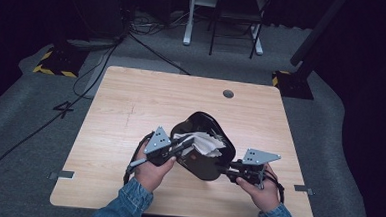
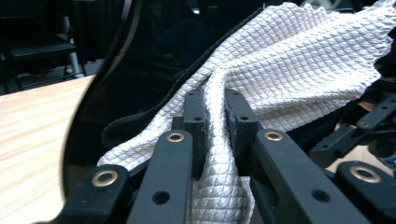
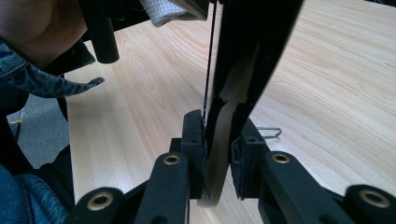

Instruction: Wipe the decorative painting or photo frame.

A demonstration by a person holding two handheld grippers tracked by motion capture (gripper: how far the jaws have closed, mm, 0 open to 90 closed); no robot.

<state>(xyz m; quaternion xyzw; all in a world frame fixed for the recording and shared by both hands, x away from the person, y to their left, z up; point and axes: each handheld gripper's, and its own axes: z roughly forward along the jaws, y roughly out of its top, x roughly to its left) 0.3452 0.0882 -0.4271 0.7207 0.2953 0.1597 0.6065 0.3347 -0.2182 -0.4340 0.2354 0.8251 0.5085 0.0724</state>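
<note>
**Two grippers share the work: one steadies a black plate, the other wipes it**

Two tools work together here on the wooden table [image 1: 131, 100], the largest thing in the scene, which carries everything near its front edge. On it, between the person's hands, is the black glossy plate [image 1: 207, 132], an oval, shallow piece. It is tilted up from the table, with its hollow face turned toward the left hand. Its long axis runs from the near edge, by the right hand, away toward the far side of the table and a little to the left.

The right gripper [image 3: 217, 140] has its jaws closed on the near rim of the plate; the rim stands edge-on between the two pads. I think this grip is there to keep the plate raised and still, so that the inside stays open for wiping.

The left gripper [image 2: 215, 121] has its jaws closed tight on a fold of the white textured cloth [image 2: 289, 60], the smallest thing. The rest of the cloth spreads over the dark inner face of the plate. The cloth is bunched, probably so that the jaws can press it against the surface.
</note>
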